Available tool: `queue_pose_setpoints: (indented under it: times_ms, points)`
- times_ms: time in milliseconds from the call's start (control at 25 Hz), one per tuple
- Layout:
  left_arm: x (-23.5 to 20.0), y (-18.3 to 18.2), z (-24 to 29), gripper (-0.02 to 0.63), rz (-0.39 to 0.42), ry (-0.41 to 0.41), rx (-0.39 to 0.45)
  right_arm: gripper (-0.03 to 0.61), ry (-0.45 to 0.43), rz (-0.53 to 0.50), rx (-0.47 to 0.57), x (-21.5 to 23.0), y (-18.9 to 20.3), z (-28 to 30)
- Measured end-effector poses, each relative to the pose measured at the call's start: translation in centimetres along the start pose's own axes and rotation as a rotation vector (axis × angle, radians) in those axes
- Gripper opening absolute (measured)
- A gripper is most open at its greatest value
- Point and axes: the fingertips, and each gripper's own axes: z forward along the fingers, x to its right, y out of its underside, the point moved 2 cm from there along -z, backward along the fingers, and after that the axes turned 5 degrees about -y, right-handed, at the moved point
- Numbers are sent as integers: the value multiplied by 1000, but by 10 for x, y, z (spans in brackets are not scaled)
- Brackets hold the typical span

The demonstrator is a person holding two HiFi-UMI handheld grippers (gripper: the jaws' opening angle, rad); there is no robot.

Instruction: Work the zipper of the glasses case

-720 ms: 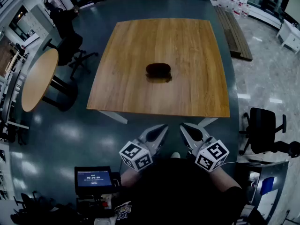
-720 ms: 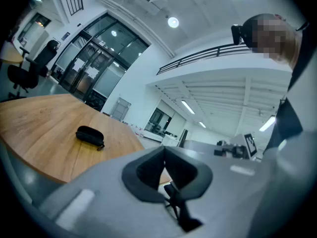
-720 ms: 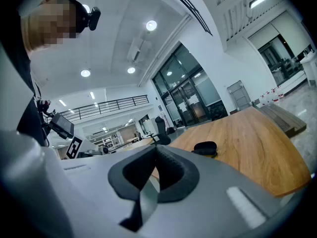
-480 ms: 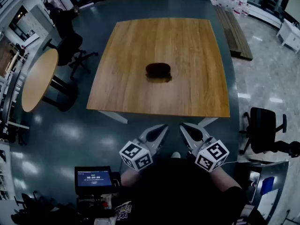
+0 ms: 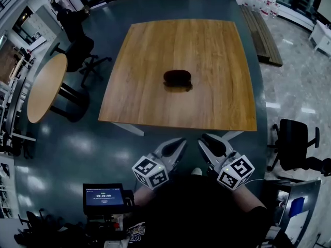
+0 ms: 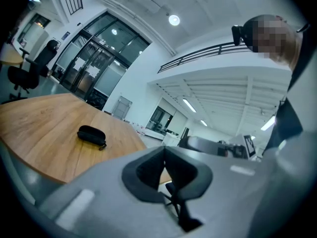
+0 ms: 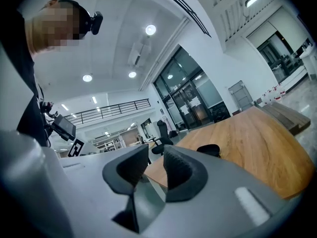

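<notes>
The jaws of the left gripper point(image 6: 163, 151) are seen clenched, tip against tip, with nothing caught between them. The jaws of the right gripper point(image 7: 155, 157) are held slightly released, a narrow gap being left between the pads, and nothing is gripped there. Both grippers are kept low and close to the person's body, short of the near edge of the bench point(image 5: 217, 45).

The glasses case point(image 5: 177, 77), dark and oval, is laid flat near the middle of the bench, well apart from both grippers. Its zipper cannot be made out. Only a strip of floor and bare bench top are found between the jaws and the case.

A small lit screen point(image 5: 103, 196) is mounted just beside the left gripper. A dark office chair point(image 5: 292, 141) is placed on the floor to the right. A round table point(image 5: 44, 87) is set left of the bench, with a second chair point(image 5: 83, 53) and a person in dark clothes point(image 5: 64, 14) beyond it. A low wooden platform point(image 5: 261, 30) is seen past the bench's far right corner.
</notes>
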Motion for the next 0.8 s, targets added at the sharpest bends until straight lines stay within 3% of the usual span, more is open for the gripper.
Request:
queue_pose_setpoints:
  times_ms: [320,520,680,800]
  points:
    - [-48,-18,5,1,-41,-49,-10,129,34,63,9,29,0,37]
    - [-104,-44,22,0,-122,-54,7,211,101,46,-27,60,-4,78]
    - [-143,-63,35,0,-163,-34,10,306,141,-84,-142,97,3,118]
    - [-170,-74,38,0,-185,-30,11,328,176,-252,-296,137,22,144]
